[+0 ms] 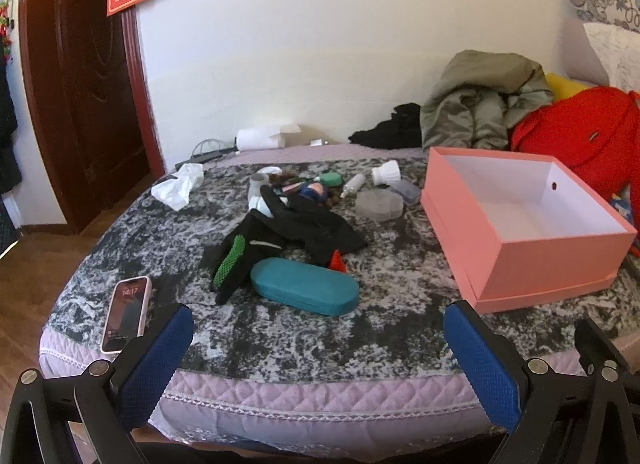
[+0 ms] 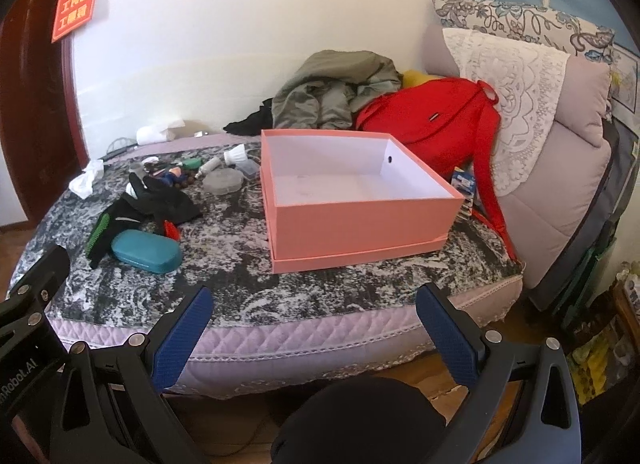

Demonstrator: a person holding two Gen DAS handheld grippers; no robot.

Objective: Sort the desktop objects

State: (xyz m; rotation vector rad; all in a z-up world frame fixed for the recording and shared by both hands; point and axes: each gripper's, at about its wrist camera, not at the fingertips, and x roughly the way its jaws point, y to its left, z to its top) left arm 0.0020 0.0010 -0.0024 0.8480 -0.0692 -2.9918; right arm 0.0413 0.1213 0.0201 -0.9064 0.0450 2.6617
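Observation:
An empty pink box (image 1: 552,260) (image 2: 360,224) stands on the patterned bed cover, right of a loose pile. In that pile lie a teal glasses case (image 1: 305,286) (image 2: 146,251), black gloves with green grip (image 1: 256,248) (image 2: 132,208), a clear round container (image 1: 379,205) (image 2: 222,182), a white bulb (image 1: 386,174) and small bottles. A phone (image 1: 126,314) rests at the near left edge. My left gripper (image 1: 318,338) hovers open over the front edge, short of the case. My right gripper (image 2: 314,320) is open too, in front of the box.
Crumpled tissue (image 1: 179,186) and a paper roll (image 1: 260,137) lie at the back left. An olive jacket (image 1: 480,104), a red backpack (image 2: 432,120) and cushions (image 2: 552,136) crowd the back right. A dark door (image 1: 80,84) stands left. The mattress edge (image 1: 320,392) drops to wooden floor.

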